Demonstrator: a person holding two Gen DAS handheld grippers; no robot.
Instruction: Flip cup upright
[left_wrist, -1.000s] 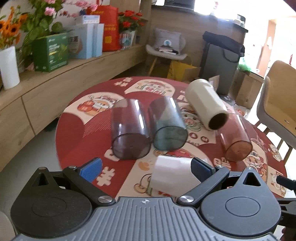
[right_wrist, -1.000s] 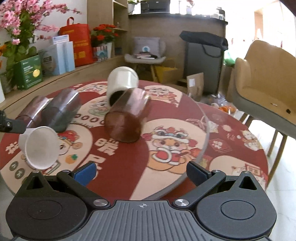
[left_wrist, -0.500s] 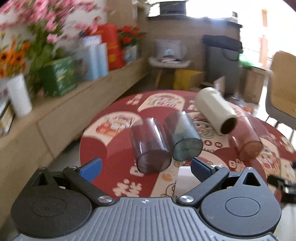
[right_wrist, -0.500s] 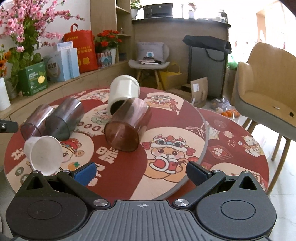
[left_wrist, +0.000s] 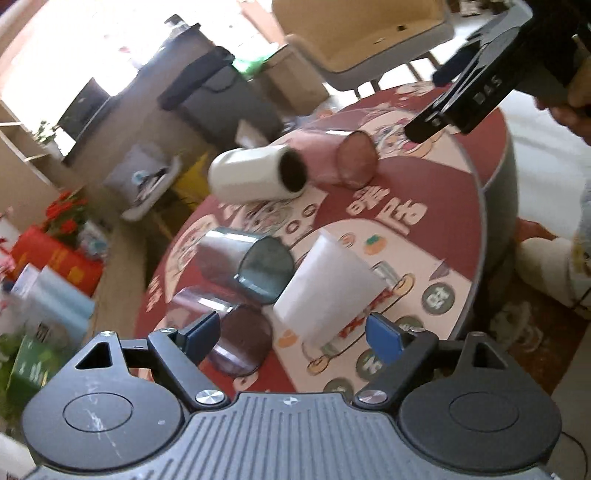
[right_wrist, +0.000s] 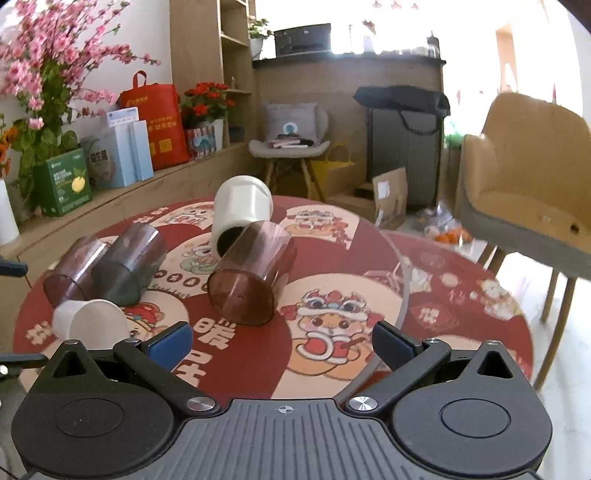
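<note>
Several cups lie on their sides on the round red table (right_wrist: 461, 332). A small white cup (left_wrist: 328, 291) lies just ahead of my open left gripper (left_wrist: 291, 338), between its blue pads but not touched; it also shows in the right wrist view (right_wrist: 90, 323). Beside it lie a grey cup (left_wrist: 247, 264) and a purple cup (left_wrist: 225, 332). A cream cup (left_wrist: 255, 177) and a pink cup (right_wrist: 251, 273) lie further off. My right gripper (right_wrist: 282, 341) is open and empty, short of the pink cup.
A tan chair (right_wrist: 524, 184) stands right of the table. A wooden ledge (right_wrist: 122, 192) with boxes, a red bag and flowers runs along the left. A dark bin (right_wrist: 406, 147) and a small chair (right_wrist: 291, 147) stand behind. The right gripper's body (left_wrist: 491, 77) hangs over the table's far side.
My left gripper has rolled over and swung, so its view is tilted and the white cup lies between its pads. The right gripper has drawn back slightly. The cups have not moved.
</note>
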